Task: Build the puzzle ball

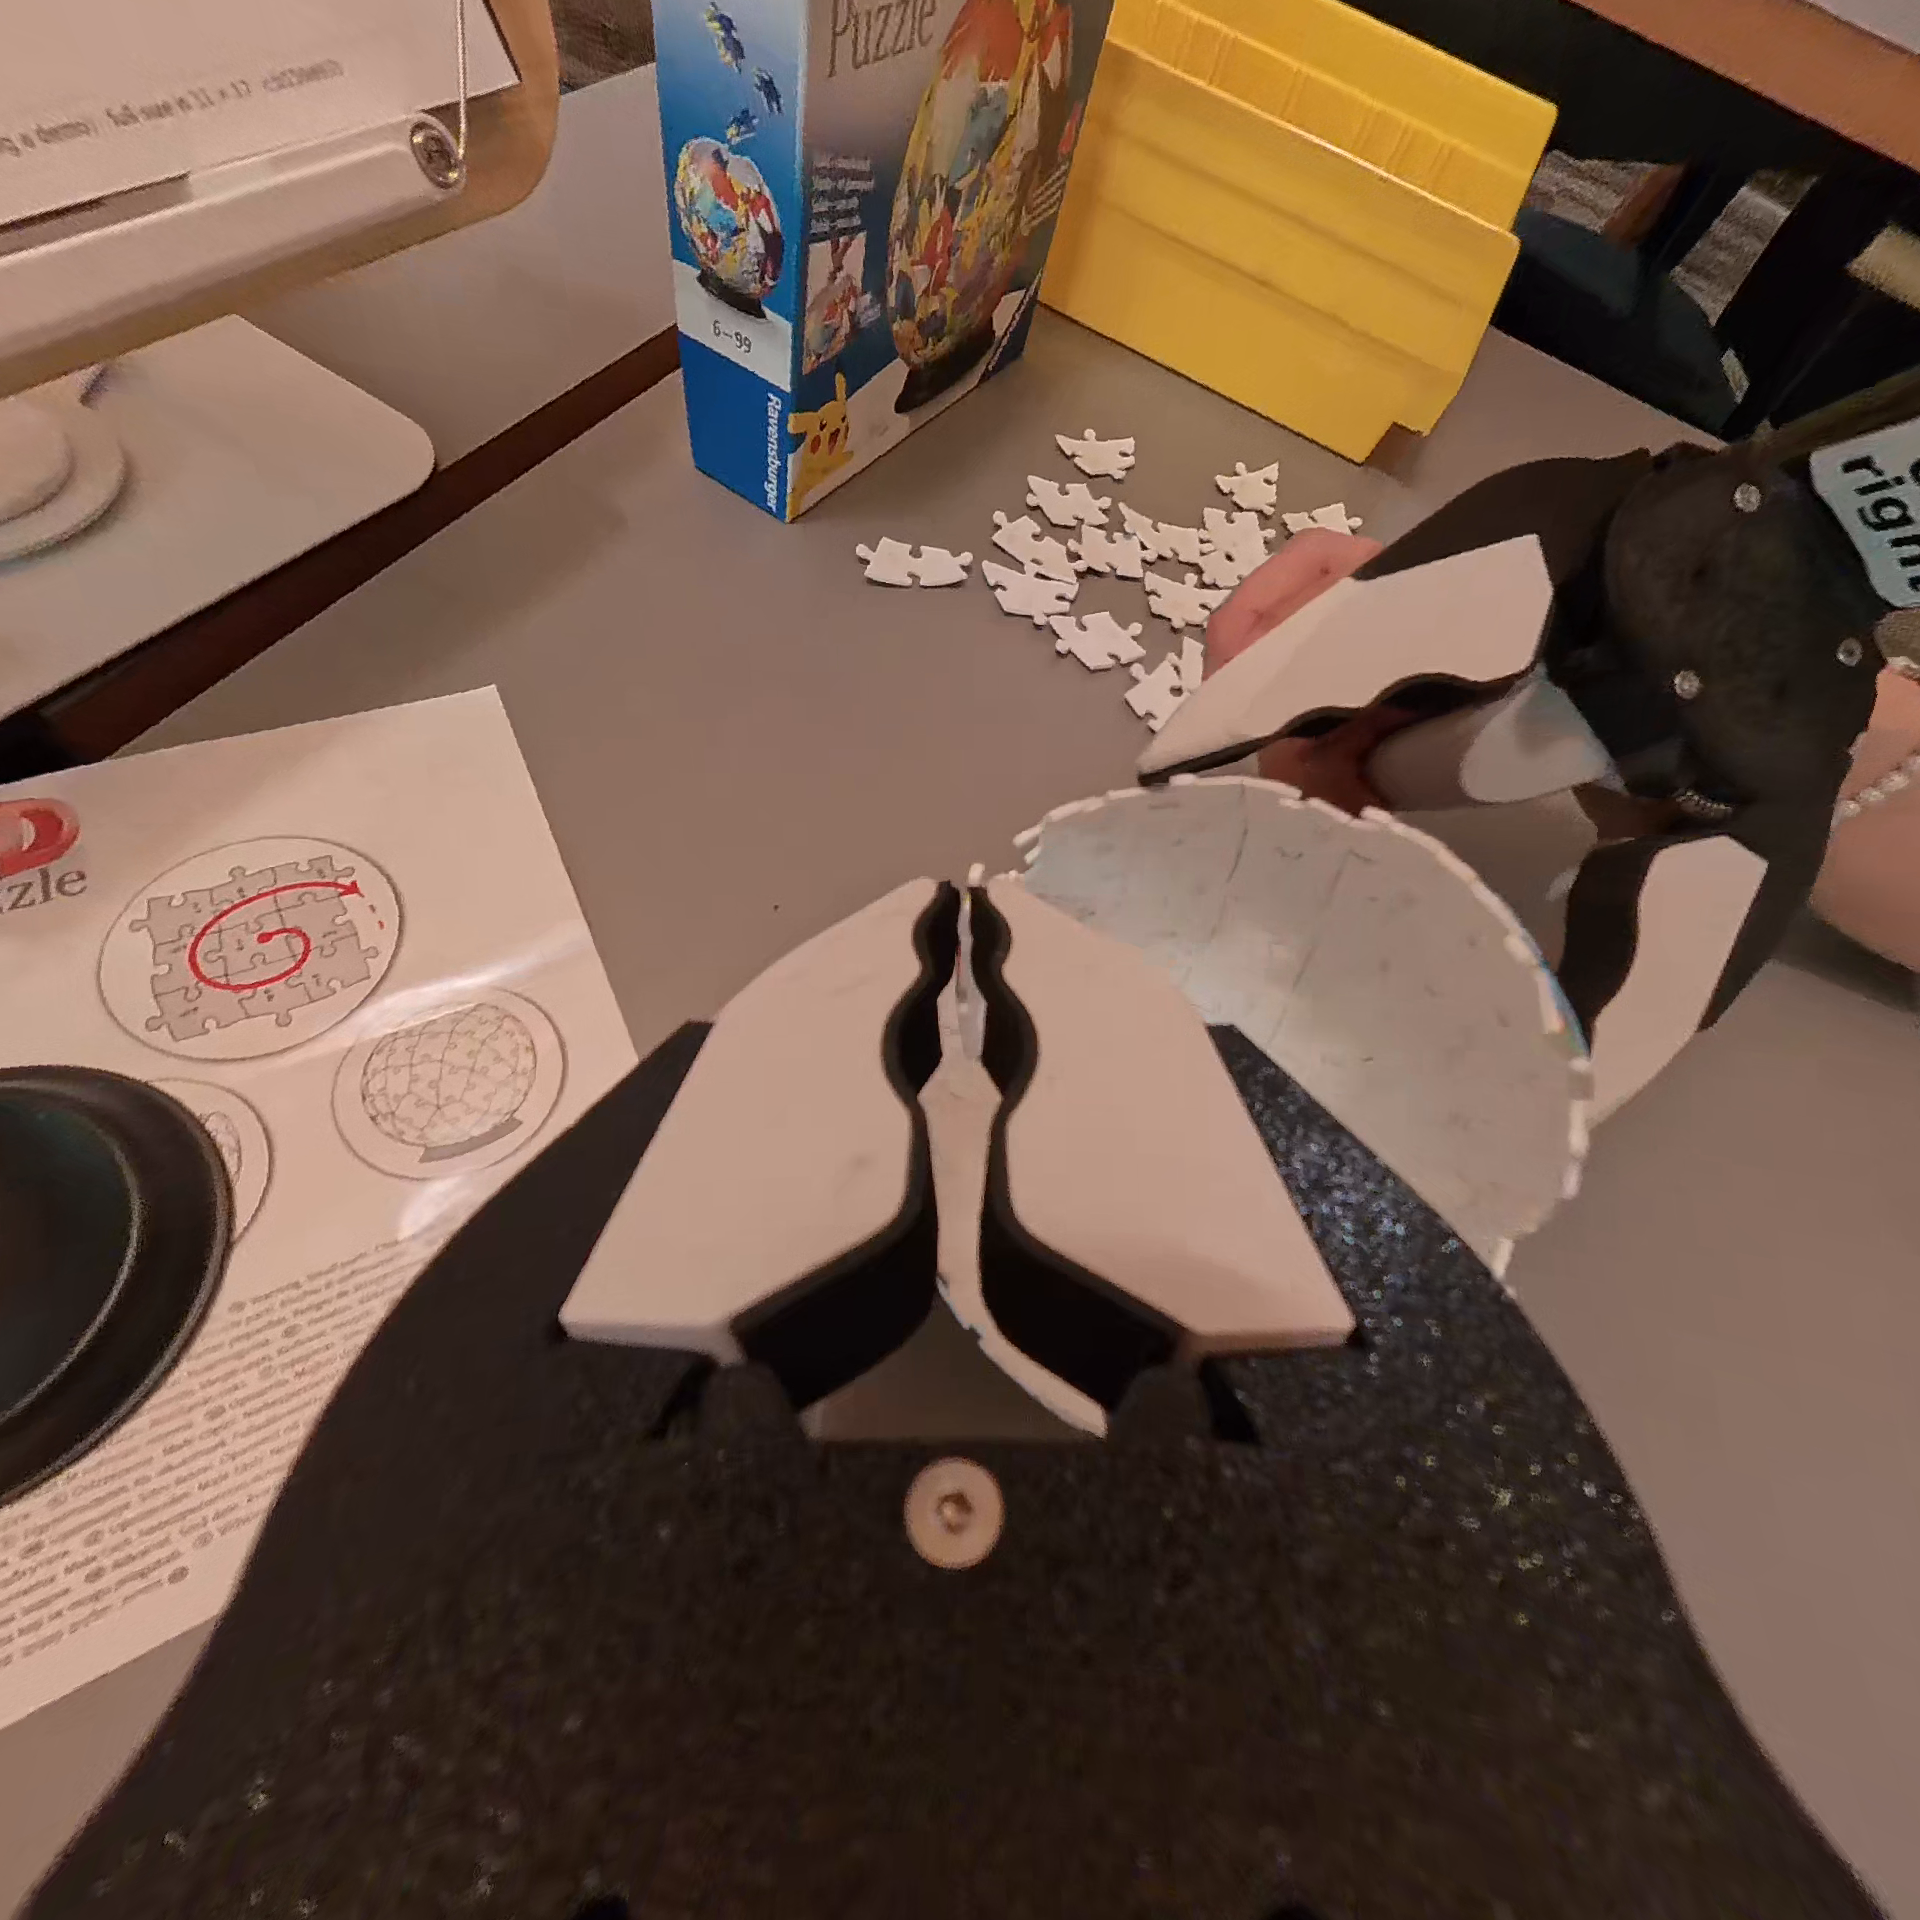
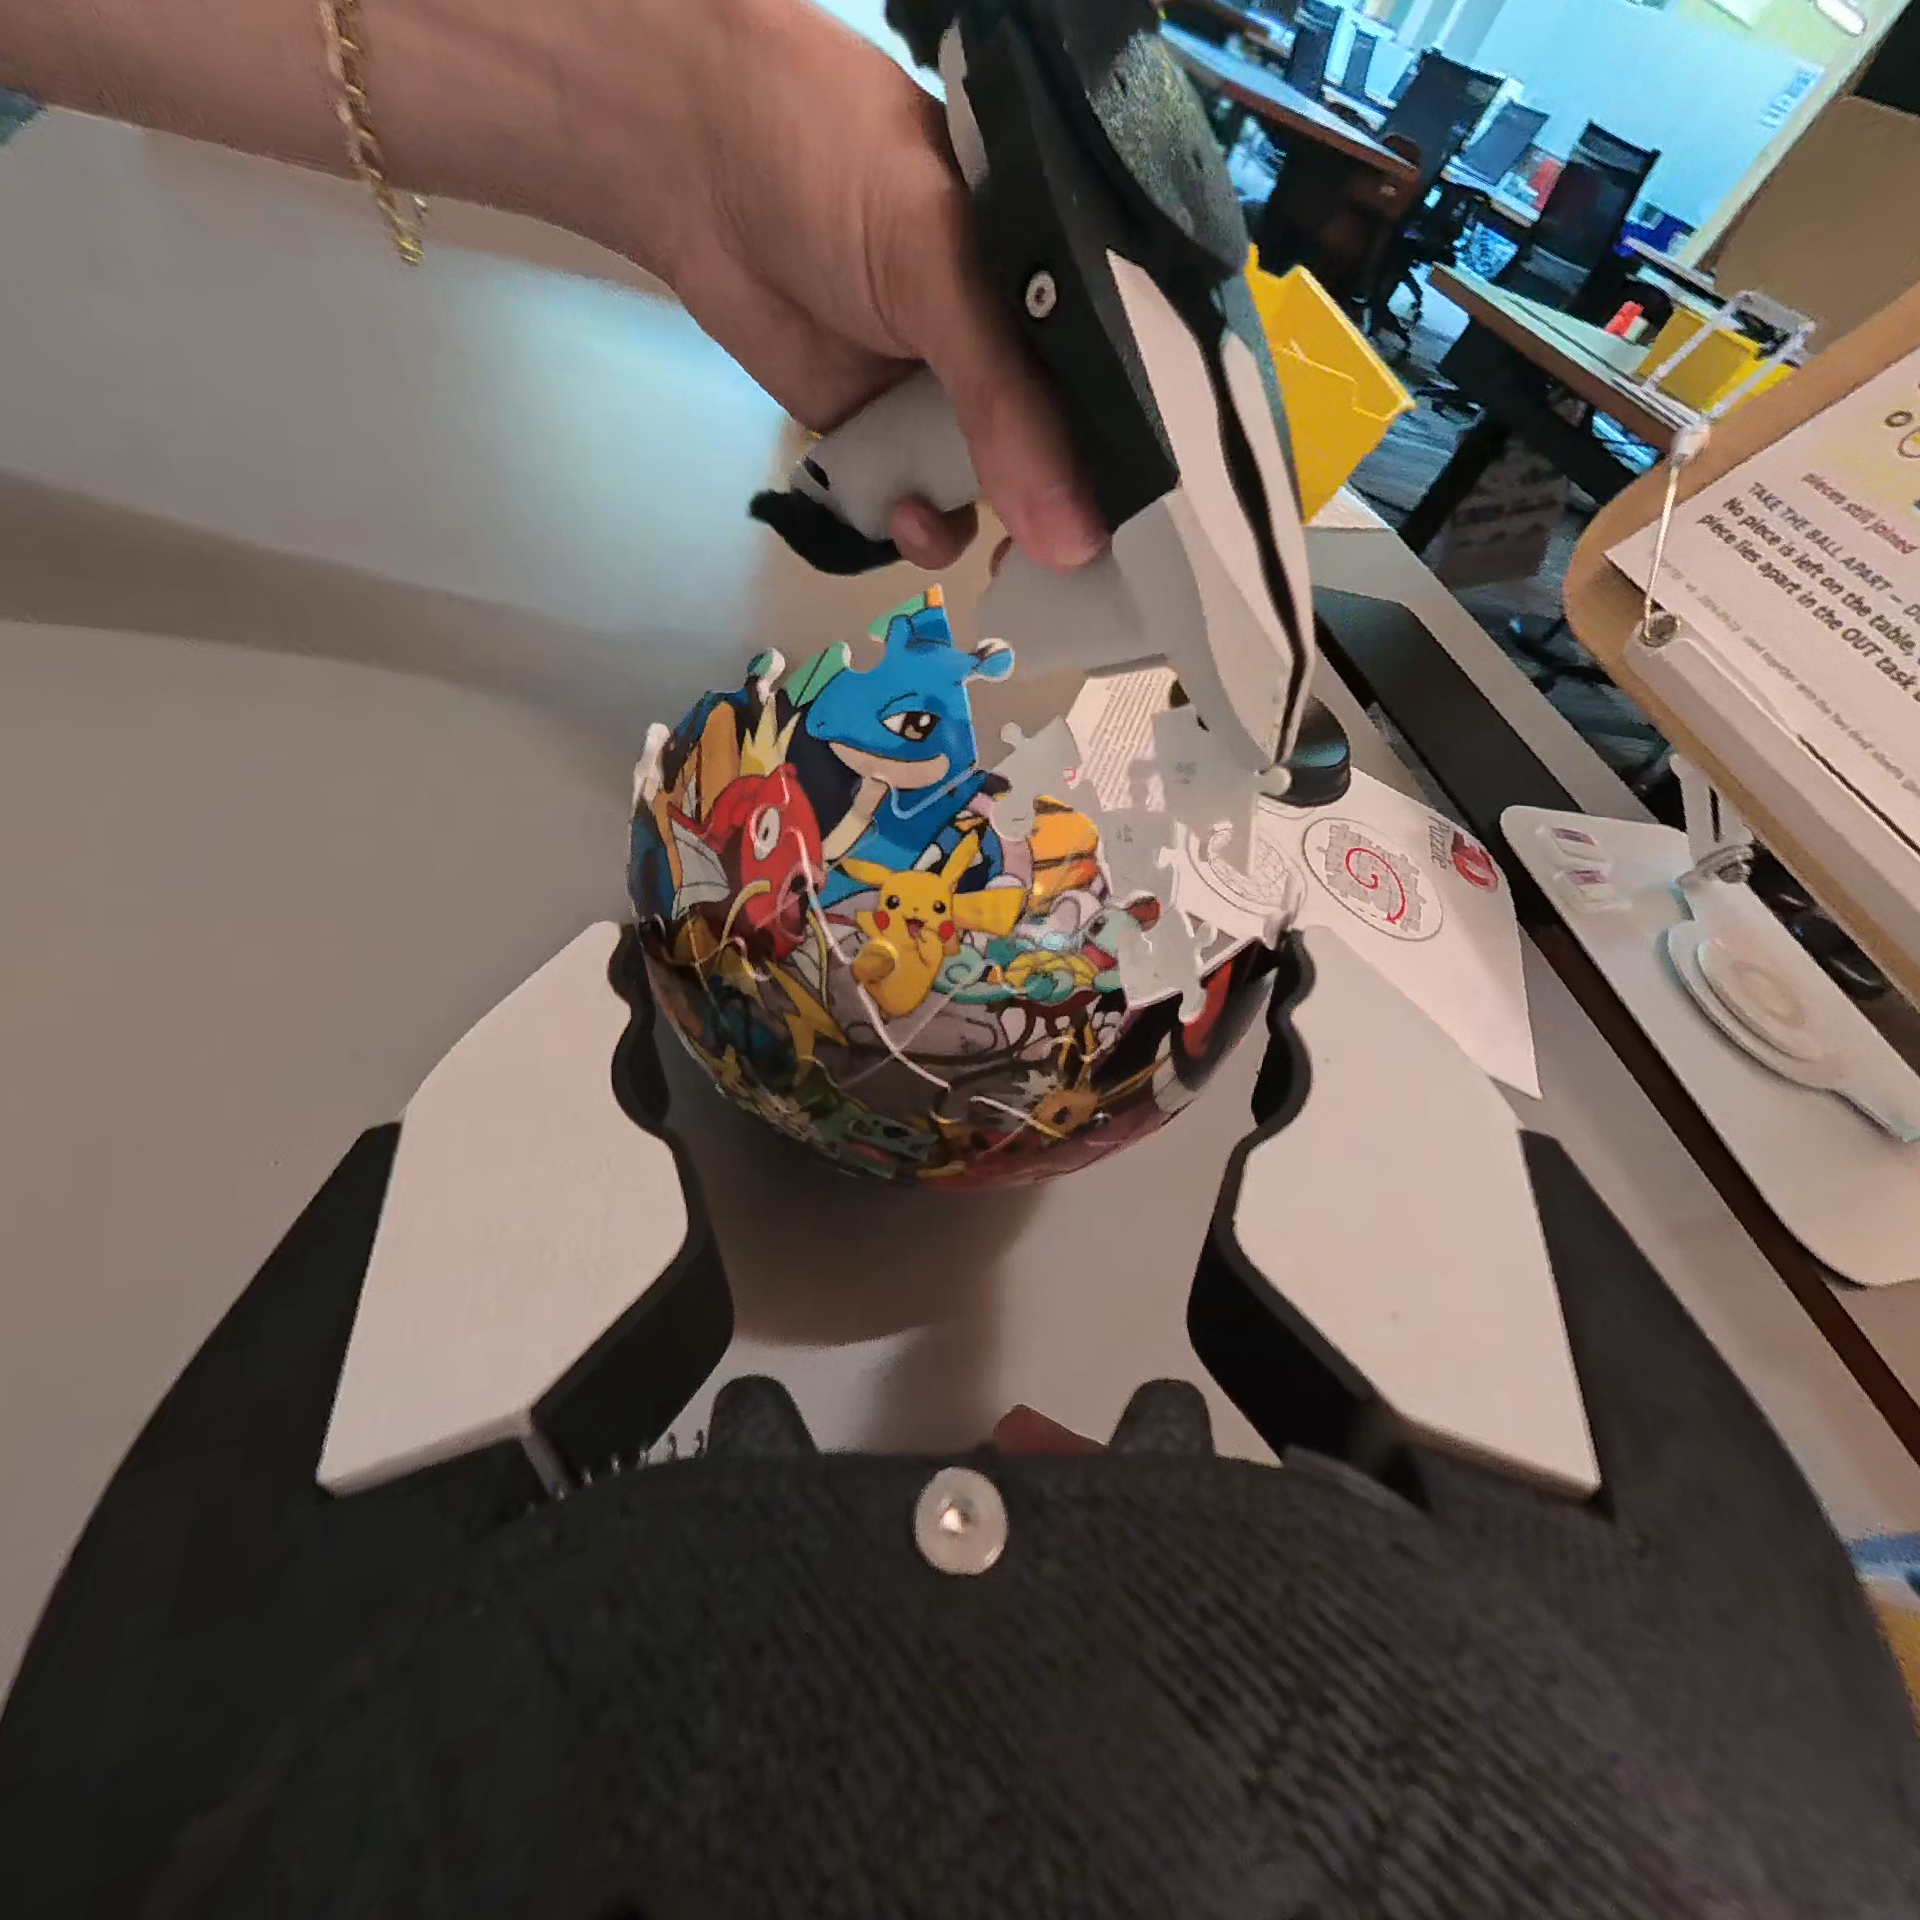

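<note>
Right now your left tool [image 1: 961, 914] is pinched tight on the jagged rim of the half-built puzzle ball [image 2: 894, 935], its fingers nearly together with the thin white edge of the shell between them. Your right tool [image 2: 961, 951] is spread wide, one finger on each side of the ball's lower half; whether the pads actually press on it cannot be told. The ball is an open bowl, colourful cartoon pictures outside and plain white inside, held over the grey tabletop [image 1: 675, 644]. Loose white puzzle pieces [image 1: 1122, 561] lie in a scatter beyond it, near the upright puzzle box [image 1: 831, 260] and the yellow bin [image 1: 1278, 218]. An instruction sheet [image 1: 312, 987] lies flat to your left, with a black ring stand [image 1: 94, 1247] resting on it.
</note>
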Demonstrator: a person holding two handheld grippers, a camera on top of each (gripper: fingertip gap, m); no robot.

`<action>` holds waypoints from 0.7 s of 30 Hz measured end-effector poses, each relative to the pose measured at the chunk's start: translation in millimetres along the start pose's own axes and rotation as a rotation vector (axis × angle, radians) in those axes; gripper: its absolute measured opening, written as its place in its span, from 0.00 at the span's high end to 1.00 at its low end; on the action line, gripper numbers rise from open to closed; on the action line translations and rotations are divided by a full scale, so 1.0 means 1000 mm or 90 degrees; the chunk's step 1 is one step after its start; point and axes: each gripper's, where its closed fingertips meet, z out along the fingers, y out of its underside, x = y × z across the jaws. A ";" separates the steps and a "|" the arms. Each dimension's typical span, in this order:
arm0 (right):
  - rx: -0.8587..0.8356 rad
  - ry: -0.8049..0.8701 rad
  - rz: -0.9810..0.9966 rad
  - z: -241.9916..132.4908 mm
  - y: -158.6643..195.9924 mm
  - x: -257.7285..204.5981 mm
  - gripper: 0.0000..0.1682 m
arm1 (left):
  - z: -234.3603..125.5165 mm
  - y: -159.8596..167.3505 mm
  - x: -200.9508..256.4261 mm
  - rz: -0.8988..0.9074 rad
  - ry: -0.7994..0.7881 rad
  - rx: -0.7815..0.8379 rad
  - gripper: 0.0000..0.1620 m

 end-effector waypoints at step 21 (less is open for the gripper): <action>0.064 -0.245 0.108 0.041 -0.007 0.037 0.34 | -0.002 0.048 -0.054 -0.185 -0.037 -0.025 0.99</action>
